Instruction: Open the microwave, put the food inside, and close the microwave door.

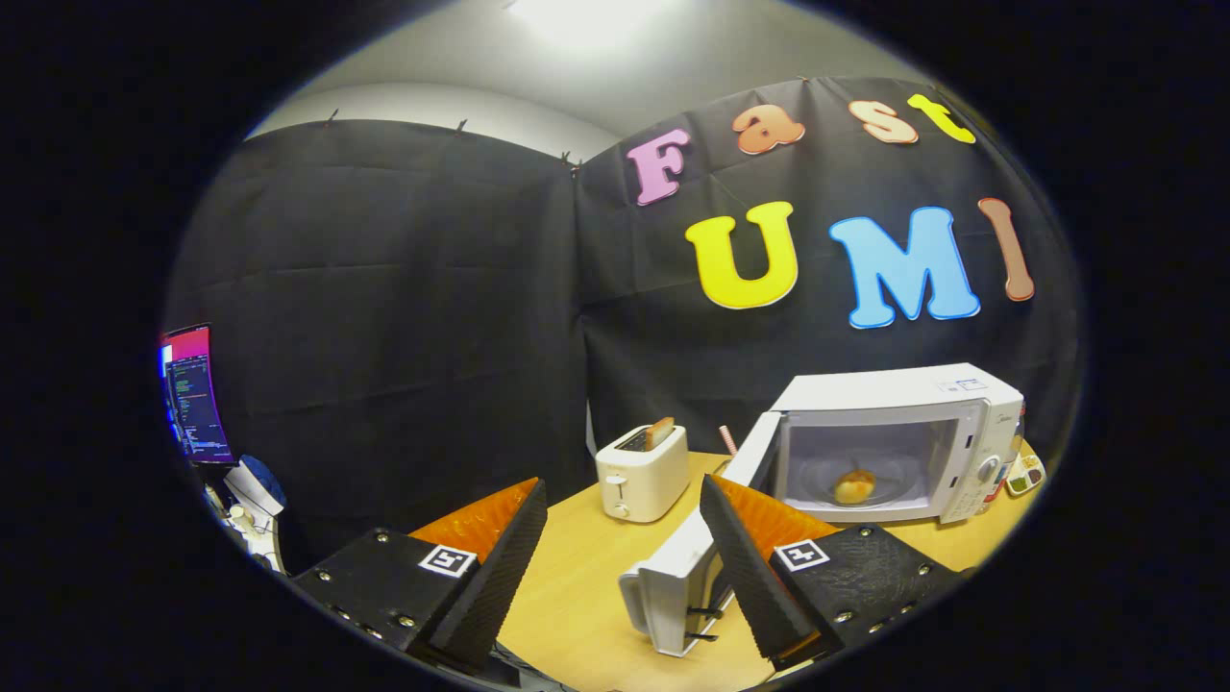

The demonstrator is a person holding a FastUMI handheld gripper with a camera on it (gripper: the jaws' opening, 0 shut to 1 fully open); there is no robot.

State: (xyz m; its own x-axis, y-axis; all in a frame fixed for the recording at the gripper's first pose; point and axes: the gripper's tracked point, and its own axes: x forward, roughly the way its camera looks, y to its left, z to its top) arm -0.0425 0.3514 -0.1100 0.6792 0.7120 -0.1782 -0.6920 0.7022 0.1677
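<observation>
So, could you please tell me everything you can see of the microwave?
The microwave is a white box standing on the wooden table, right of the toaster. Its door is swung wide open toward the gripper, whose open fingers hold nothing; the door's edge lies between them. Inside, the food rests on the glass turntable. Control knobs sit on its right front panel.
</observation>
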